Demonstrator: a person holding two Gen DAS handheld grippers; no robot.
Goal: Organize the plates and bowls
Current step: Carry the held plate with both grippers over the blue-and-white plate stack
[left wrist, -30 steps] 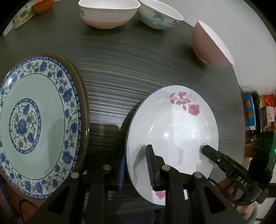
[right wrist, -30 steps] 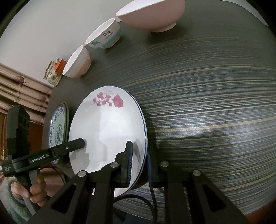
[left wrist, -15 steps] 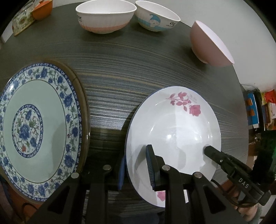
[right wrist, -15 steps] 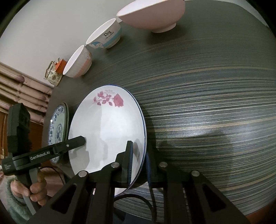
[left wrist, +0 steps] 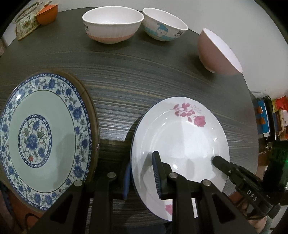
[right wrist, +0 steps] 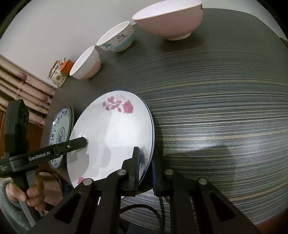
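Observation:
A white plate with pink roses (left wrist: 181, 133) is held tilted above the dark striped table (left wrist: 126, 75). My left gripper (left wrist: 141, 172) is shut on its near left rim. My right gripper (right wrist: 145, 167) is shut on its right rim, one finger on the plate's face and one behind; the plate also shows in the right wrist view (right wrist: 111, 133). A blue-patterned plate (left wrist: 41, 136) lies flat to the left, stacked on a brown-rimmed plate. Three bowls stand at the back: a white and pink one (left wrist: 111, 25), a cartoon one (left wrist: 163, 25) and a pink one (left wrist: 217, 52).
An orange cup (left wrist: 47, 13) and a floral box (left wrist: 27, 25) sit at the far left corner. The table's right edge (left wrist: 252, 115) drops to cluttered shelves. In the right wrist view, curtains (right wrist: 23, 90) hang at the left and striped tabletop (right wrist: 225, 117) extends to the right.
The view has drawn back and risen a little, showing more of the bowls. Both grippers keep their hold on the rose plate.

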